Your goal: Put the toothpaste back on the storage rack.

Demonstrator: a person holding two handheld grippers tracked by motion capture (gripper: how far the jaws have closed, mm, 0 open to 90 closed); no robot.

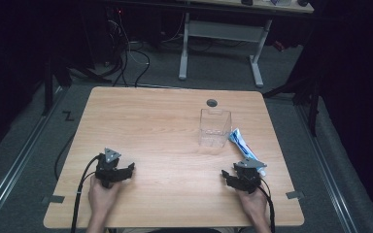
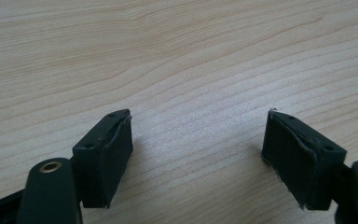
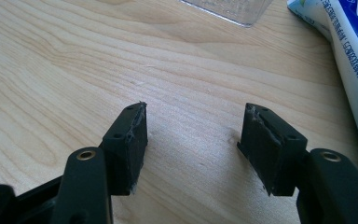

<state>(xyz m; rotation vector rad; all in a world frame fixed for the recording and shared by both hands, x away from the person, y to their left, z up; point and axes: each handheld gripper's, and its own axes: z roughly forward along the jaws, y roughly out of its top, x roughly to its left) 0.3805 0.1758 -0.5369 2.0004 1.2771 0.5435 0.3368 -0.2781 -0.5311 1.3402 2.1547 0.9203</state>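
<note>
A clear plastic cup (image 1: 214,127) stands upright on the wooden table (image 1: 165,126), right of centre. A white and blue toothpaste tube (image 1: 245,148) lies flat just right of the cup, running toward the near right. My right gripper (image 1: 227,175) rests low on the table just in front of the tube's near end, open with nothing between its jaws. In the right gripper view, the tube (image 3: 354,51) lies at the right edge and the cup's base (image 3: 228,9) at the top. My left gripper (image 1: 127,170) sits at the near left, open over bare wood (image 2: 177,70).
A round grommet hole (image 1: 211,102) sits near the table's far edge behind the cup. Beyond the table stand a white desk frame (image 1: 221,43) and floor cables (image 1: 131,53). Metal rails run along the floor on both sides.
</note>
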